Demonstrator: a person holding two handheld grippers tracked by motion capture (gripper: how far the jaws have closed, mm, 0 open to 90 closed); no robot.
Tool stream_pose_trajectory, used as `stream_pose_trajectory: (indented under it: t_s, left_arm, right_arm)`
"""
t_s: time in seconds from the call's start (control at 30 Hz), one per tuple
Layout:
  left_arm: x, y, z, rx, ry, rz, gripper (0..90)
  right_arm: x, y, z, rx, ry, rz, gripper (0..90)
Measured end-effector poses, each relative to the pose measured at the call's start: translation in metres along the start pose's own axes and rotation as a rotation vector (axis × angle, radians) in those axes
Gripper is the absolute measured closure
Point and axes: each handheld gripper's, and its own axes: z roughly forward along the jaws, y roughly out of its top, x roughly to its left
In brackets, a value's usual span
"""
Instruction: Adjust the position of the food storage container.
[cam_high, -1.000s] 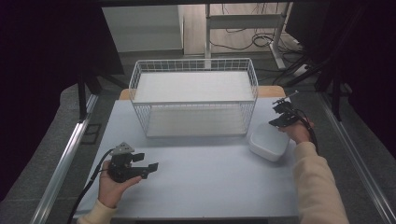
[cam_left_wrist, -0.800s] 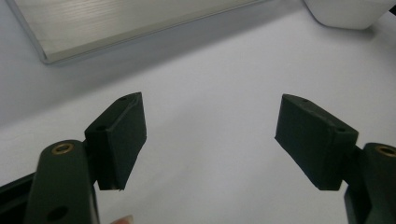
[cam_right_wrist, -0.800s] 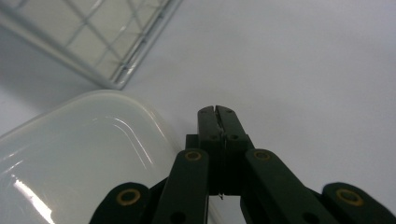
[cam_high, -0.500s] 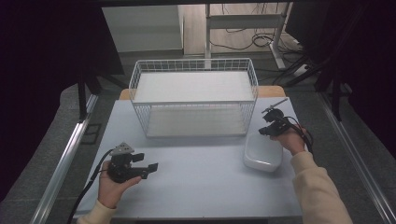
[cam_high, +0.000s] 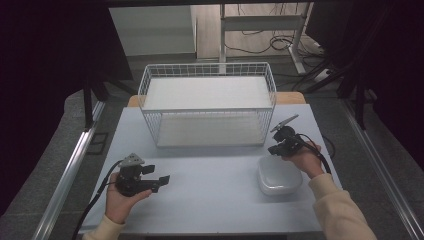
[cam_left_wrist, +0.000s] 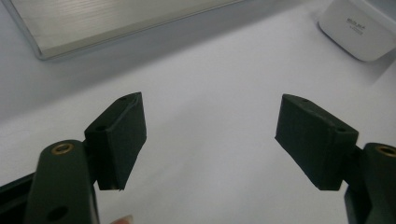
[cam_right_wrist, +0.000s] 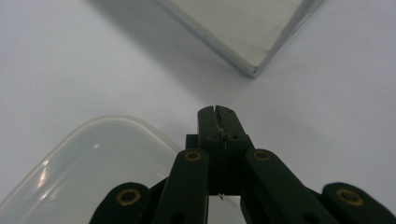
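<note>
A white rounded container (cam_high: 279, 176) lies on the pale table (cam_high: 215, 200) at the right; it shows as translucent plastic (cam_right_wrist: 88, 163) in the right gripper view and as a white box (cam_left_wrist: 359, 28) far off in the left gripper view. My right gripper (cam_high: 273, 149) hovers just beyond the container's far left corner, its jaws shut (cam_right_wrist: 218, 113) with nothing between them. My left gripper (cam_high: 159, 174) rests at the front left, held in a hand. Its jaws (cam_left_wrist: 210, 135) stand wide open over bare table.
A white wire basket (cam_high: 207, 80) with a pale floor stands at the back middle of the table; its base corner (cam_right_wrist: 243, 37) lies just ahead of my right gripper. Metal rails run along both table sides.
My right hand has moved left and toward the front. The white container has slid the same way, nearer the front edge. The left hand has kept still.
</note>
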Motion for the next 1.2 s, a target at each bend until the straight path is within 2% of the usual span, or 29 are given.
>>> stream_pose_trajectory:
  t_s: [0.07,0.13,0.2,0.23,0.27,0.37,0.4,0.43,0.53,0.63,0.73,0.83,0.87,0.97,1.2]
  left_arm:
    - [0.001,0.000,0.000,0.002,0.002,0.001,24.7]
    - [0.002,0.000,-0.001,0.002,0.005,0.000,24.6]
    - [0.002,0.000,-0.001,0.002,0.003,-0.001,24.6]
    - [0.002,0.000,-0.001,0.002,0.002,0.000,24.6]
    - [0.002,0.000,-0.001,0.002,0.002,0.001,24.5]
    - [0.001,0.000,-0.002,-0.003,0.005,0.000,24.5]
    - [0.001,0.000,-0.003,-0.008,0.005,-0.001,24.7]
    - [0.001,0.001,-0.003,-0.010,0.007,-0.001,24.7]
    - [0.001,0.001,-0.004,-0.011,0.010,-0.003,24.7]
    - [0.001,0.000,-0.003,-0.009,0.012,-0.005,24.7]
    - [0.001,0.000,-0.002,-0.004,0.015,-0.005,24.7]
    - [0.001,0.000,-0.002,-0.001,0.018,-0.003,24.6]
    - [0.001,0.000,-0.002,-0.001,0.019,-0.002,24.6]
    - [0.001,0.000,-0.003,-0.003,0.019,-0.001,24.6]
    - [0.001,0.000,-0.001,0.000,0.018,0.003,24.5]
  right_arm:
    - [0.000,-0.001,-0.005,-0.014,-0.012,0.000,89.9]
    - [-0.001,-0.006,-0.026,-0.088,-0.030,0.026,89.9]
    - [-0.006,-0.023,-0.053,-0.146,-0.078,0.074,89.9]
    - [-0.006,-0.023,-0.053,-0.146,-0.078,0.074,89.9]
    - [-0.008,-0.030,-0.059,-0.152,-0.093,0.095,89.9]
    - [-0.013,-0.053,-0.071,-0.140,-0.130,0.149,89.9]
    - [-0.015,-0.069,-0.075,-0.128,-0.142,0.184,89.9]
    - [-0.015,-0.069,-0.075,-0.128,-0.142,0.184,89.9]
    - [-0.017,-0.087,-0.074,-0.114,-0.145,0.234,89.8]
    - [-0.017,-0.097,-0.062,-0.075,-0.135,0.258,89.8]
    - [-0.017,-0.099,-0.050,-0.050,-0.115,0.260,89.8]
    - [-0.015,-0.093,-0.039,-0.030,-0.096,0.250,89.8]
    - [-0.013,-0.087,-0.036,-0.020,-0.103,0.236,89.8]
    - [-0.011,-0.081,-0.035,-0.014,-0.096,0.227,89.8]
    - [0.008,-0.056,-0.021,0.002,-0.057,0.145,89.9]
